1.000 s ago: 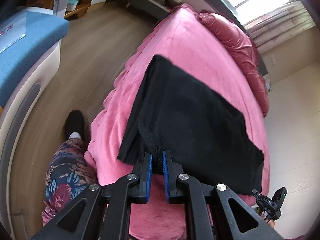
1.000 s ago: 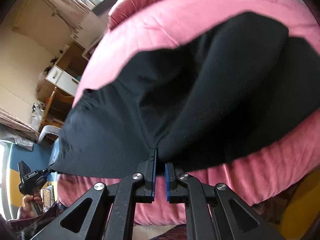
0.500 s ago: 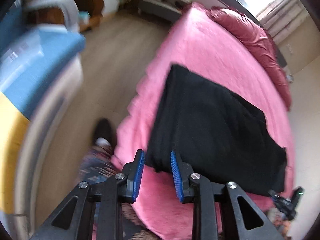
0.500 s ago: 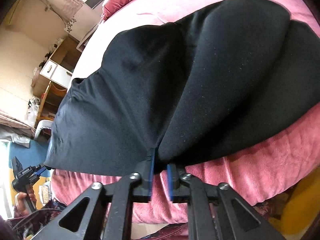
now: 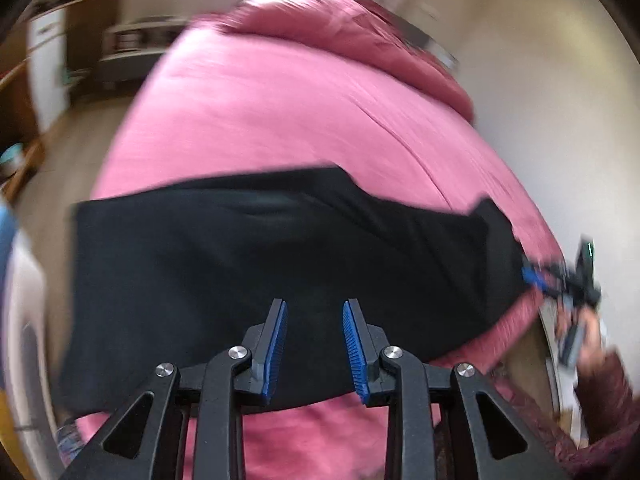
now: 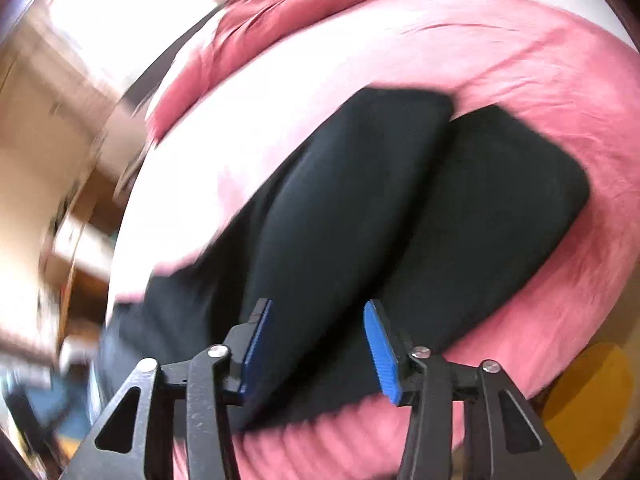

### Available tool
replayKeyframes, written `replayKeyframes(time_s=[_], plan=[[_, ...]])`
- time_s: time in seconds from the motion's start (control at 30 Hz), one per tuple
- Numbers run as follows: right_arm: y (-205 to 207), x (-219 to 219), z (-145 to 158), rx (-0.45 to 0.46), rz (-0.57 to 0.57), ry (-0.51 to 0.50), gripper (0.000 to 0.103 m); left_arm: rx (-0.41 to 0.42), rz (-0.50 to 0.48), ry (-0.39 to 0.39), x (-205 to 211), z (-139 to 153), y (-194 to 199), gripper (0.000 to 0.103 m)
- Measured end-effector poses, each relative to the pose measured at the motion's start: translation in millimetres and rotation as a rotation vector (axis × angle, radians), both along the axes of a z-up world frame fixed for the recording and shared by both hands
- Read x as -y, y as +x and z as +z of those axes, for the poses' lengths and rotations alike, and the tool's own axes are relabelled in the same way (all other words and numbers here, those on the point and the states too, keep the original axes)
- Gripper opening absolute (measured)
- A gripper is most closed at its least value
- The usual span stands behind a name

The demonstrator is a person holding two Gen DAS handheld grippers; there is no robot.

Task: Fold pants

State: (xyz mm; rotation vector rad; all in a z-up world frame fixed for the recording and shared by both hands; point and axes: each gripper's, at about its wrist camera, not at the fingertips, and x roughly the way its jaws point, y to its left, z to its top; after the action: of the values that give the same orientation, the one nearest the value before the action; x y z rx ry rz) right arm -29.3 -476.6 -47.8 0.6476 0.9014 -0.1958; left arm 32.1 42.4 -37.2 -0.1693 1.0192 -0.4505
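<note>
Black pants [image 5: 256, 264] lie folded lengthwise on the pink bed [image 5: 280, 112], near its front edge. My left gripper [image 5: 315, 312] is open and empty just above the pants' near edge. In the right wrist view the pants [image 6: 360, 220] show two overlapped legs running away from me. My right gripper [image 6: 318, 312] is open and empty above them. The right gripper also shows in the left wrist view [image 5: 560, 276] at the pants' right end. Both views are blurred by motion.
A dark pink pillow or duvet roll [image 5: 360, 32] lies at the bed's far end. Wood floor and furniture [image 5: 60, 80] are to the left of the bed. A white wall [image 5: 560, 100] is on the right.
Both grippers have let go of the pants and opened. The pants now lie flat on the bed. Both grippers swung to new angles over the pants.
</note>
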Motion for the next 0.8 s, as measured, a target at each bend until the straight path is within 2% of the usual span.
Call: replayKeyframes(time_s=[0.07, 0.2, 0.37, 0.5, 0.6, 0.63, 0.67, 0.7, 0.8], plan=[[9, 32, -1, 0.023, -0.100, 0.024, 0.044, -0.009, -0.067, -0.011, 24, -8, 4, 0.029], [30, 81, -11, 0.021, -0.240, 0.053, 0.042, -0.037, -0.124, 0.004, 55, -26, 9, 0.029], [51, 116, -27, -0.009, -0.308, 0.092, 0.042, -0.095, -0.142, 0.049, 74, -46, 5, 0.029], [70, 119, -35, -0.021, -0.340, 0.094, 0.042, -0.126, -0.139, 0.072, 75, -53, 6, 0.030], [81, 122, -34, -0.033, -0.333, 0.075, 0.032, -0.133, -0.136, 0.073, 79, -55, 8, 0.030], [89, 122, -33, -0.051, -0.322, 0.055, 0.024, -0.132, -0.139, 0.075, 80, -55, 8, 0.030], [93, 122, -31, -0.056, -0.310, 0.033, 0.011, -0.130, -0.140, 0.076, 80, -53, 6, 0.030], [95, 119, -25, -0.058, -0.294, 0.003, 0.007, -0.125, -0.142, 0.077, 82, -54, 5, 0.030], [91, 107, 6, -0.014, -0.242, -0.074, 0.007, -0.118, -0.153, 0.074, 81, -52, 5, 0.030]])
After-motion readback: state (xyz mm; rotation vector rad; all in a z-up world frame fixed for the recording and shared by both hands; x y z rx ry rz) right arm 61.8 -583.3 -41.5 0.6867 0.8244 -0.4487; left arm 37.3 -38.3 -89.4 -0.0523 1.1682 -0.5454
